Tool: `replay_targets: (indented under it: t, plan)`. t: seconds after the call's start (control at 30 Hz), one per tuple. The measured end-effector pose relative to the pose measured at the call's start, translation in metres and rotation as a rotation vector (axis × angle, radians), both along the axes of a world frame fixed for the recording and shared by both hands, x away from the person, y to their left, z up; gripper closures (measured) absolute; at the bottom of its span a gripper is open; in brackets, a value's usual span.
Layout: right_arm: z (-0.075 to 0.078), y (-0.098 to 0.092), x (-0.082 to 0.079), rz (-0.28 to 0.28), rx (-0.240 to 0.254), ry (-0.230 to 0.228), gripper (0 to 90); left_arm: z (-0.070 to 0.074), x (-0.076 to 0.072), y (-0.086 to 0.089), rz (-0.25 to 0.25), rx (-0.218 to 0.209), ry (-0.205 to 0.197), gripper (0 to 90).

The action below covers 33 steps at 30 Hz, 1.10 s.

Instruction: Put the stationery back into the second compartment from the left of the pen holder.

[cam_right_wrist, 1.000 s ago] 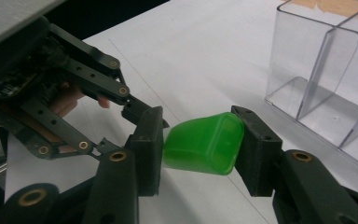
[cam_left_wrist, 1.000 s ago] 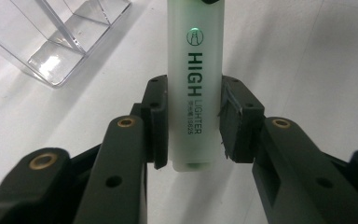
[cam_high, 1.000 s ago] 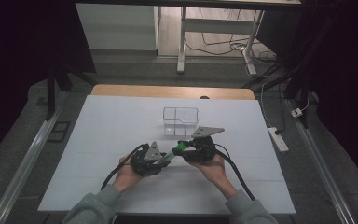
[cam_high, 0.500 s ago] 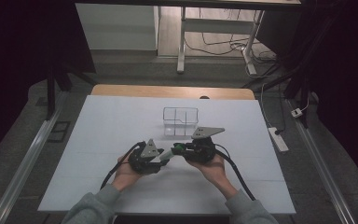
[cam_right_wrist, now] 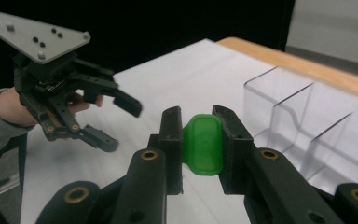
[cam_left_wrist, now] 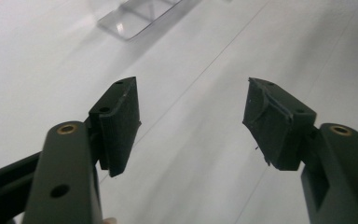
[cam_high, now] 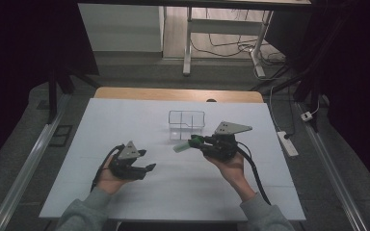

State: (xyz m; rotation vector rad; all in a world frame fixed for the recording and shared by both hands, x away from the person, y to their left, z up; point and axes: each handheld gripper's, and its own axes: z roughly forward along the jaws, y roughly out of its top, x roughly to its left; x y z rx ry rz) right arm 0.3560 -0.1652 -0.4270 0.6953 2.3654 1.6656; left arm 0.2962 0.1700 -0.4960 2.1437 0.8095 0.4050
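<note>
I take the clear divided tray (cam_high: 187, 124) as my landmark. My right gripper (cam_high: 196, 143) is clamped on the green piece (cam_high: 183, 146), which sits just on the near side of the tray, lifted off the white table (cam_high: 231, 192). Seen from the right gripper view, the green piece (cam_right_wrist: 203, 144) is pinched between both pads, and its long axis runs out ahead of the jaws, pointing past the tray's near left corner. The tray's compartments (cam_right_wrist: 303, 126) lie to the right of the tips, so I judge a swing that way comes next. My left gripper (cam_high: 147, 167), well nearer than the tray and to its left, has just been opening and holds nothing; its pads (cam_left_wrist: 121, 122) stand apart.
</note>
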Motion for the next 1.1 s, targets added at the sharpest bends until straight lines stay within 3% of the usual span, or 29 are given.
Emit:
replay_targets:
  t: [0.17, 0.43, 0.87, 1.1]
  plan:
    - [0.012, -0.006, 0.001, -0.028, 0.018, -0.034, 73.8, 0.0, -0.008, 0.027, 0.043, -0.024, 0.017, 32.8]
    - [0.027, -0.016, 0.017, -0.097, 0.023, -0.043, 73.8, -0.006, -0.017, 0.05, 0.068, -0.02, 0.031, 31.3]
    - [0.039, -0.009, 0.063, -0.172, 0.008, -0.01, 73.7, -0.016, -0.019, 0.072, 0.108, -0.025, 0.067, 29.8]
    - [0.035, -0.002, 0.09, -0.208, -0.019, 0.032, 73.5, -0.02, -0.019, 0.082, 0.128, -0.032, 0.078, 29.3]
